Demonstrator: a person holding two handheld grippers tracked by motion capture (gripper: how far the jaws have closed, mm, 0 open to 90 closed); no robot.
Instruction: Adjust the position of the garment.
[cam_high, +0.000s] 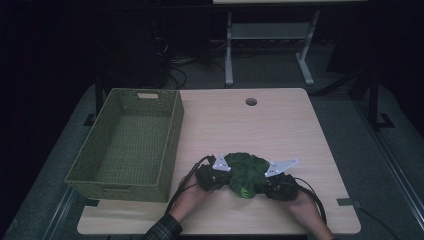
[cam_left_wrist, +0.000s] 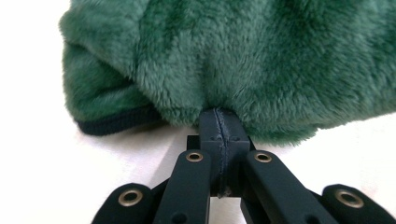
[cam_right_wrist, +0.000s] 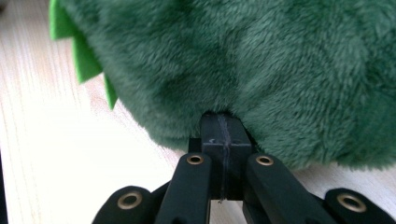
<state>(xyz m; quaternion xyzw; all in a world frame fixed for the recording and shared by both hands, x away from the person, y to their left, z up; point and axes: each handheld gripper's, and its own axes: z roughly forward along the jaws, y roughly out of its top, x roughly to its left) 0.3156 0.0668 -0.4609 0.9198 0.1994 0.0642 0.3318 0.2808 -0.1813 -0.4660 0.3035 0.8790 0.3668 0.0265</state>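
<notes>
Pinching the green plush toy (cam_high: 246, 173) from both sides, left gripper (cam_high: 218, 172) and right gripper (cam_high: 272, 180) fingers clench its fur near the woven basket (cam_high: 172, 145) on the desk (cam_high: 280, 125).

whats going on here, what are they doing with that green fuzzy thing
A person stands at a wooden table with a tool in each hand. Both the left tool and the right tool are shut on a green plush toy, pinching its fur from opposite sides near the front edge of the table. A green woven basket sits on the left side of the table with nothing in it.
</notes>
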